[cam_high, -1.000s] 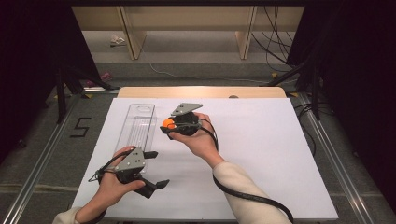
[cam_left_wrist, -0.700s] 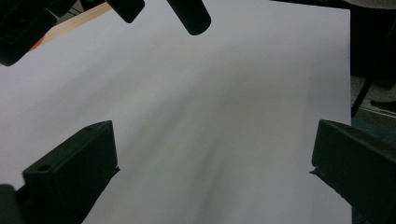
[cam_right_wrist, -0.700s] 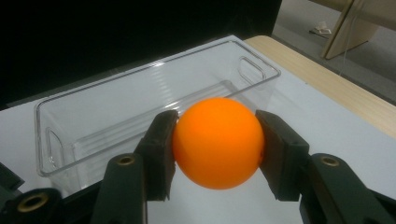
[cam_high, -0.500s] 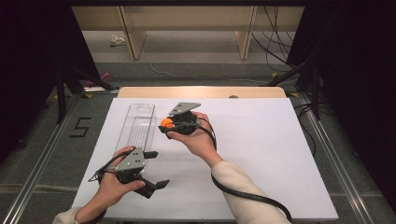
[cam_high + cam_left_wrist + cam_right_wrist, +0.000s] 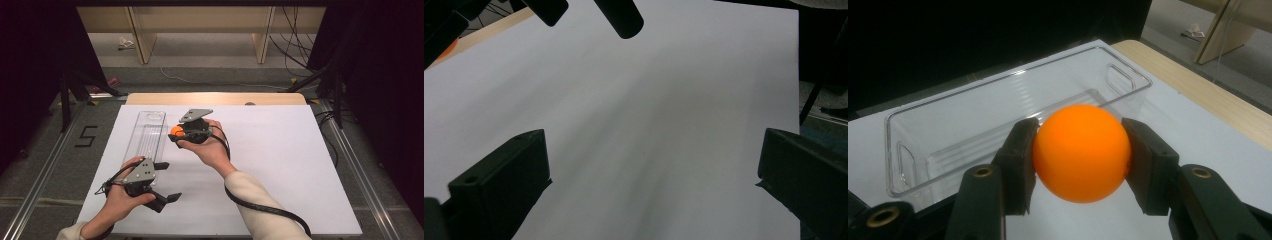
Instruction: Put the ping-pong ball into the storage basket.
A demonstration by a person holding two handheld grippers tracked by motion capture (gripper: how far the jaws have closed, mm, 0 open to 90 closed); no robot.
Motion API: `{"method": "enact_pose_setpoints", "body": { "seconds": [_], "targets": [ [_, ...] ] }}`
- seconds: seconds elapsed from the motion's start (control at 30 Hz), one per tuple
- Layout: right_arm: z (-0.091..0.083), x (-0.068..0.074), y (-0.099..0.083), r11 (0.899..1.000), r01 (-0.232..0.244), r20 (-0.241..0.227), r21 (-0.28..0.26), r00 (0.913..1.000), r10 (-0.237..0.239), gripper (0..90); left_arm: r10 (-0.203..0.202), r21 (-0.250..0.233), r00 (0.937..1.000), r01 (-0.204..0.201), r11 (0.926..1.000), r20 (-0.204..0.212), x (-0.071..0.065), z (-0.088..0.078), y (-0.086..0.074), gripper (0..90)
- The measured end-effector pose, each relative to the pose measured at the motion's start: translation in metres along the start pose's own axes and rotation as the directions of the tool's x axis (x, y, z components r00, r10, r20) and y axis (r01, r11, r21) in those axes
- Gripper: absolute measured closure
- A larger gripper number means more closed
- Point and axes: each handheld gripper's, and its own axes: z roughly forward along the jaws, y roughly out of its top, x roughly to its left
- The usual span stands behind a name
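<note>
Nothing has shifted since the earlier frame. White table (image 5: 280, 165): clear bin (image 5: 146, 135) lies lengthwise along its left edge, long axis running front to back. Right gripper (image 5: 176, 134) pinches the orange ball (image 5: 1081, 151), just right of the bin's far half. Left gripper (image 5: 165, 181), jaws spread and empty, sits nearer the front edge.

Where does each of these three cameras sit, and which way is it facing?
High view: above the table's near side, facing forward and down; both forearms and hands show.
Left gripper view: on the left gripper, facing across the white tabletop; its open fingers show.
Right gripper view: on the right gripper, facing the clear tray; its fingers clamp an orange ball.
Shared: ball and tray also show in the high view.
</note>
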Motion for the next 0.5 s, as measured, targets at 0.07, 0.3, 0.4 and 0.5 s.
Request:
{"method": "enact_pose_setpoints", "body": {
  "seconds": [0.07, 0.3, 0.4, 0.5],
  "targets": [
    [0.0006, 0.0003, 0.0006, 1.000, -0.001, -0.001, -0.002, 1.0000, 0.001, 51.6, 0.000, 0.000, 1.0000, 0.000, 1.0000, 0.000, 0.0000, 0.0000, 0.0000, 0.0],
    [0.0022, 0.0011, 0.0034, 1.000, 0.002, -0.002, -0.002, 1.0000, -0.002, 51.6, 0.003, 0.002, 1.0000, -0.003, 1.0000, 0.001, -0.0001, 0.0000, 0.0001, 0.0],
    [0.0033, 0.0016, 0.0042, 1.000, 0.004, -0.003, -0.003, 1.0000, -0.004, 51.6, 0.003, 0.002, 1.0000, -0.003, 1.0000, 0.001, -0.0001, 0.0001, 0.0001, 0.0],
    [0.0039, 0.0015, 0.0048, 1.000, 0.005, -0.005, -0.001, 1.0000, -0.005, 51.6, 0.004, 0.003, 1.0000, -0.004, 1.0000, 0.001, -0.0002, 0.0001, 0.0001, 0.0]
  ]
}}
